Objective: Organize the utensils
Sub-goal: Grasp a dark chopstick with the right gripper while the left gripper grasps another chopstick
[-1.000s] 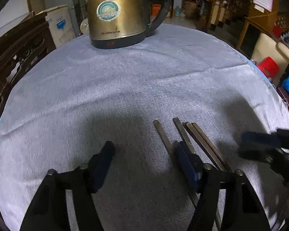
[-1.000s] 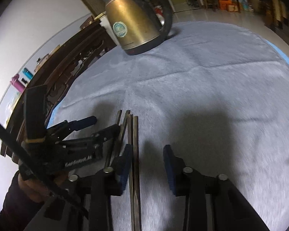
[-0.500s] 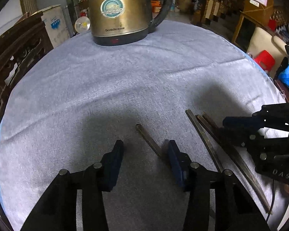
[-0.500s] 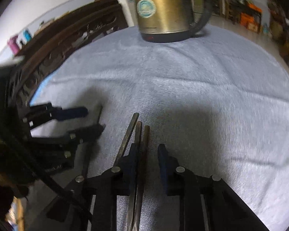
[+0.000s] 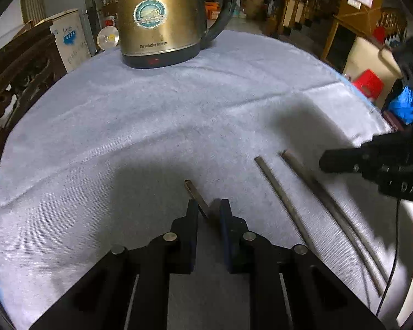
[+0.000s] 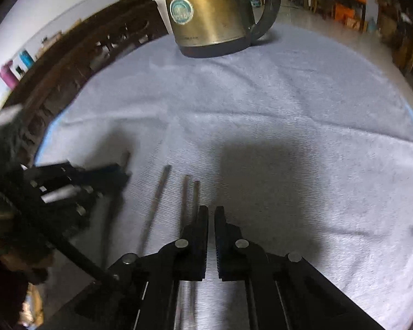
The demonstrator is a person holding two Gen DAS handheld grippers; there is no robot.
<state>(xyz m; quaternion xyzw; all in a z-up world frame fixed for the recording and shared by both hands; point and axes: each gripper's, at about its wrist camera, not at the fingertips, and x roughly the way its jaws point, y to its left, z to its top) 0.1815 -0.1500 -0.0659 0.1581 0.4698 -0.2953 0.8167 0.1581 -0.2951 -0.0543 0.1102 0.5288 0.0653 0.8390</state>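
Several dark metal chopsticks lie on the grey-blue cloth (image 5: 151, 126). My left gripper (image 5: 209, 209) is shut on one chopstick (image 5: 197, 196) whose far end sticks out ahead of the fingers. To its right lie a single chopstick (image 5: 283, 203) and a pair of chopsticks (image 5: 327, 203). My right gripper (image 6: 210, 214) has its jaws almost together; the pair (image 6: 190, 192) runs under its left finger, and I cannot tell whether it is gripped. The single chopstick (image 6: 157, 200) lies to the left. Each gripper shows in the other's view, the right one (image 5: 371, 162) and the left one (image 6: 77, 178).
A brass-coloured electric kettle (image 5: 162, 19) with a black handle stands at the far edge of the round table; it also shows in the right wrist view (image 6: 214, 13). Dark wooden furniture (image 5: 16, 79) stands to the left, chairs and shelves to the right.
My left gripper has closed on one chopstick and drawn it left, away from the rest. My right gripper's jaws have closed further and it has shifted over the pair.
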